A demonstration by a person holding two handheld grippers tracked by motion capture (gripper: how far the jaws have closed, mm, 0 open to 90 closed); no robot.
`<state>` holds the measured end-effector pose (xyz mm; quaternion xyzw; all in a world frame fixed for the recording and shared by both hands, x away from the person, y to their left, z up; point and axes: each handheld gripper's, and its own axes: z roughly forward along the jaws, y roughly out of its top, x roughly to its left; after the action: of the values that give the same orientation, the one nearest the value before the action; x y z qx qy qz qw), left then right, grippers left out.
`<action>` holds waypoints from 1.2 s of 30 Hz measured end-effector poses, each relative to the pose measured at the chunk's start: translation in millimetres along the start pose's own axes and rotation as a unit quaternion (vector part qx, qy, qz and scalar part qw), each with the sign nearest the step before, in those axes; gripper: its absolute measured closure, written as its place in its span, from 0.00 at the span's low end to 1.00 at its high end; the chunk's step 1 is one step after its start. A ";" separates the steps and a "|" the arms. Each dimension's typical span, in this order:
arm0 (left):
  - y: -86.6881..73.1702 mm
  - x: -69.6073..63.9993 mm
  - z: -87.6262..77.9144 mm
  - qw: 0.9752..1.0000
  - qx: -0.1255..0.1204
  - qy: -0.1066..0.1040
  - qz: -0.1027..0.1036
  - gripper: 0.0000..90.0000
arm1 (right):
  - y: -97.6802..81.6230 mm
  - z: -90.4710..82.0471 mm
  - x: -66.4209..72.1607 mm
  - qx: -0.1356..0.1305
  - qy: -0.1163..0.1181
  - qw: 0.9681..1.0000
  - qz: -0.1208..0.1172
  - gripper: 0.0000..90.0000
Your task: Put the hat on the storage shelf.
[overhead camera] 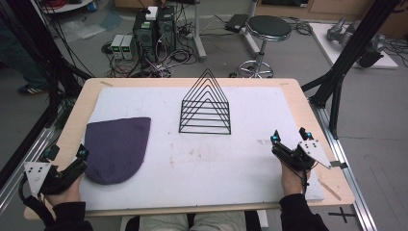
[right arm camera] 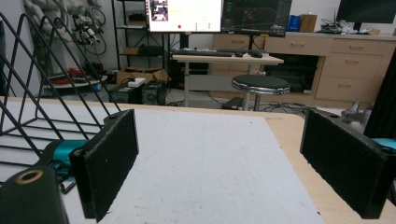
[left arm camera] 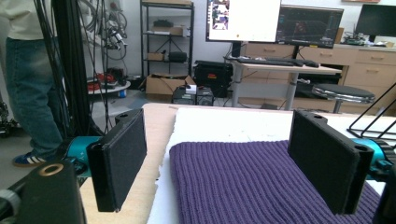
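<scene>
Knitwear on the left of the table: a purple knitted hat [overhead camera: 117, 148] lies flat on the white mat [overhead camera: 202, 163], well apart from the black wire rack [overhead camera: 206, 107] standing mid-table. The left gripper [overhead camera: 82, 155] hovers just beside the hat's near edge, jaws spread wide and empty, the ribbed knit between them in the left gripper view. The right gripper [overhead camera: 288, 136] sits at the mat's right side, jaws also released, nothing held. That hat looks soft, light and floppy; it will likely sag and bunch, so pinching a fold at the near edge seems the sensible hold.
</scene>
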<state>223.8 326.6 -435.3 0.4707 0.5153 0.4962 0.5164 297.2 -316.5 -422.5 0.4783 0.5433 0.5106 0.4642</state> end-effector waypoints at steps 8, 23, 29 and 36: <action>0.2 -2.2 1.2 1.000 0.000 -0.006 0.000 0.22 | -0.6 -1.3 -0.5 0.002 0.003 1.000 0.002 0.12; 0.9 -3.6 2.5 1.000 0.004 -0.023 0.004 0.22 | -1.8 -1.0 -1.9 0.008 0.005 1.000 0.009 0.12; 4.1 -0.1 3.3 0.998 -0.001 -0.057 -0.002 0.21 | -2.2 -0.6 -1.1 0.009 0.007 1.000 0.007 0.12; 12.3 -0.2 4.9 0.996 -0.007 -0.092 -0.003 0.21 | -2.5 -0.3 -0.3 0.012 0.011 1.000 0.005 0.12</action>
<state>228.3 327.4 -422.9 0.5093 0.4639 0.4527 0.5661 296.9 -317.0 -425.0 0.4809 0.5523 0.5111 0.4500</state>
